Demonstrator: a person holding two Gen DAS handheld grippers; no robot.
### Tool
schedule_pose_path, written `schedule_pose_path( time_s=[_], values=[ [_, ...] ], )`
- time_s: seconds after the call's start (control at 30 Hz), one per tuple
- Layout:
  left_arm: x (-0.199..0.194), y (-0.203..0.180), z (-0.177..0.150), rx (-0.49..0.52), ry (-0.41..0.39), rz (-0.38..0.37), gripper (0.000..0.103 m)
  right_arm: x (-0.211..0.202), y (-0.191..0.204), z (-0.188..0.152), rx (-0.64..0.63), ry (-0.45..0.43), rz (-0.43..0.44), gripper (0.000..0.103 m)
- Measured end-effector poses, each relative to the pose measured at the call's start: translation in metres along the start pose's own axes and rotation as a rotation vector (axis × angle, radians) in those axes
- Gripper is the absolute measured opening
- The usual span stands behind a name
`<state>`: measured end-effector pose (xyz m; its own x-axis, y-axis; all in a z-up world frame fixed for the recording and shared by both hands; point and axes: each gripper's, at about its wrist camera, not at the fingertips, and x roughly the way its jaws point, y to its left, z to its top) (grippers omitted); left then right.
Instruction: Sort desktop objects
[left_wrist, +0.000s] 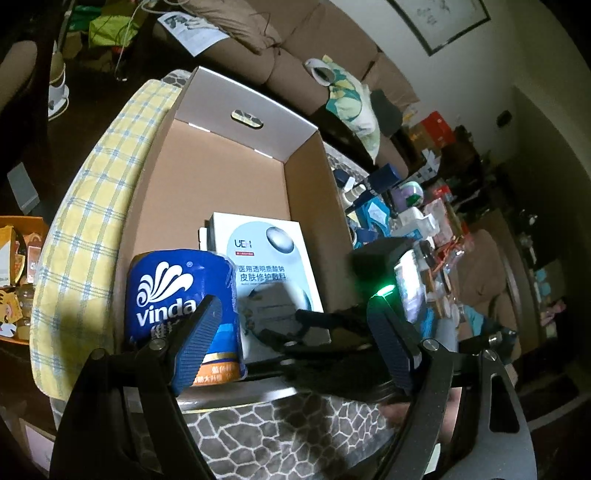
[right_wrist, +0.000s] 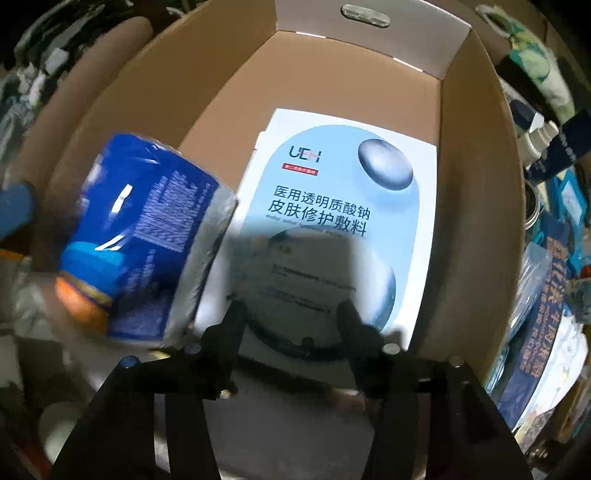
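Observation:
An open cardboard box (left_wrist: 207, 177) holds a white and pale blue UEH skincare box (left_wrist: 273, 258) lying flat, and a blue Vinda tissue roll (left_wrist: 177, 295) at the near left corner. My left gripper (left_wrist: 295, 332) is open just before the box's near edge; its left finger (left_wrist: 195, 343) is in front of the roll. My right gripper (right_wrist: 291, 317) is open over the near end of the UEH box (right_wrist: 332, 206) and shows in the left wrist view (left_wrist: 295, 328). The roll looks tilted and blurred in the right wrist view (right_wrist: 136, 236).
The box (right_wrist: 476, 184) stands on a table with a grey stone-pattern cloth (left_wrist: 277, 435). A yellow checked cloth (left_wrist: 88, 221) lies left of it. Bottles, small boxes and packets (left_wrist: 413, 221) crowd the table to the right. A brown sofa (left_wrist: 295, 48) is behind.

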<state>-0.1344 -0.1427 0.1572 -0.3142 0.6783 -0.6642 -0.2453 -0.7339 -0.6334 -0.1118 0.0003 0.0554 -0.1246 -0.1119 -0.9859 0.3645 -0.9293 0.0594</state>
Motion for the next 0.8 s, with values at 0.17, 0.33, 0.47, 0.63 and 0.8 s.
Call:
schedule_pose_path(
  time_s=[0.17, 0.33, 0.47, 0.63, 0.8],
  values=[
    [-0.007, 0.006, 0.003, -0.005, -0.016, 0.005, 0.08, -0.024, -0.003, -0.015, -0.094, 0.03, -0.032, 0.053],
    [-0.008, 0.007, 0.006, -0.007, -0.022, -0.004, 0.08, -0.016, -0.004, -0.014, -0.097, 0.039, -0.056, 0.053],
    [-0.011, 0.007, 0.004, -0.012, -0.023, -0.011, 0.08, -0.029, -0.007, 0.013, -0.088, -0.022, -0.094, 0.054],
    [-0.013, 0.008, 0.003, -0.01, -0.03, -0.011, 0.08, -0.035, -0.034, 0.062, -0.001, -0.101, -0.114, 0.063],
    [0.0, 0.008, 0.004, -0.004, -0.008, -0.018, 0.081, -0.003, -0.048, 0.109, 0.041, -0.065, -0.113, 0.069]
  ],
)
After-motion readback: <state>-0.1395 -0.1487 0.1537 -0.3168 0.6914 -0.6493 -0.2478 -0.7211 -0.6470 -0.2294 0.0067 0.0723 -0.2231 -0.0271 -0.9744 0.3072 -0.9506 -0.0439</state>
